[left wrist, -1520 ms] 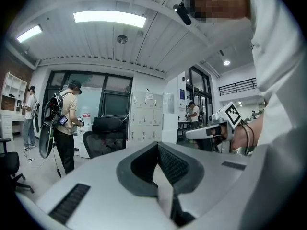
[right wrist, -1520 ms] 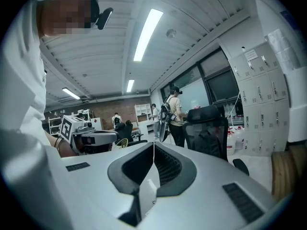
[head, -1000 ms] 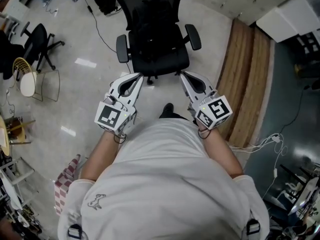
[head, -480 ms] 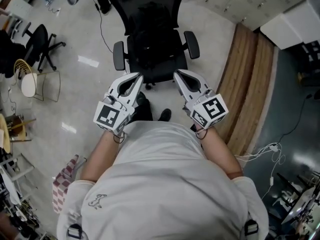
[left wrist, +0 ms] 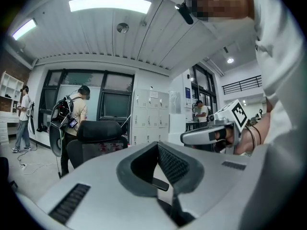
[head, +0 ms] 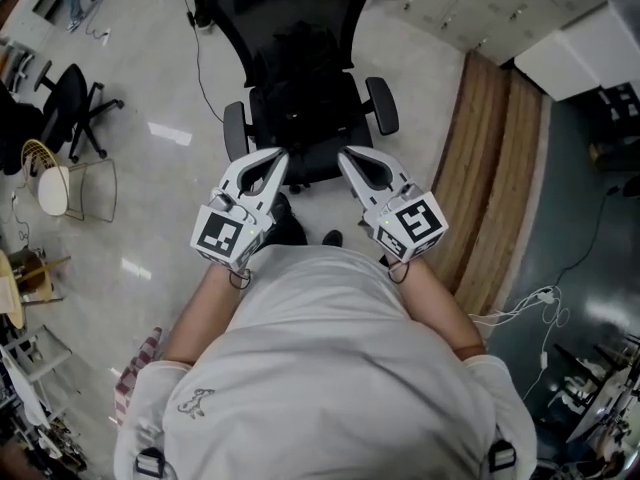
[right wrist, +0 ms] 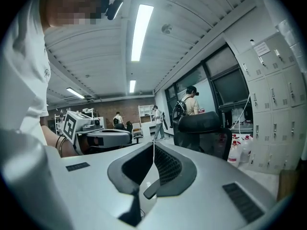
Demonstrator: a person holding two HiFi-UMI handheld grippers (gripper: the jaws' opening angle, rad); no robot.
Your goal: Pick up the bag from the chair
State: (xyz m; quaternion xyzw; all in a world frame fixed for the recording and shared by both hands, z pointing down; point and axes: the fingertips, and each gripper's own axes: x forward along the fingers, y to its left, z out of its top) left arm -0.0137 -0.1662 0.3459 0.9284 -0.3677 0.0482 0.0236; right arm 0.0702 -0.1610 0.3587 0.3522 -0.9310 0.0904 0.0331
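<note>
A black office chair (head: 322, 146) stands just ahead of me, its back towards the top of the head view. A dark bag (head: 298, 50) rests on it against the backrest and is hard to tell from the black mesh. My left gripper (head: 277, 155) and right gripper (head: 346, 155) are held side by side, their tips just short of the seat's front edge. Both are shut with nothing between the jaws. The left gripper view shows its closed tips (left wrist: 157, 144) and the chair (left wrist: 98, 137) beyond. In the right gripper view the chair's headrest (right wrist: 199, 122) sits past the closed tips (right wrist: 153, 143).
Another black chair (head: 72, 96) and a white wire chair (head: 58, 176) stand at the left. A wooden step (head: 492, 168) runs along the right, with cables (head: 522, 295) on the floor. Lockers (left wrist: 148, 116) and bottles (right wrist: 238, 156) line the wall; people stand behind the chair.
The chair has come closer in the head view, sliding down towards the gripper tips. Both grippers have moved forward together and stayed shut.
</note>
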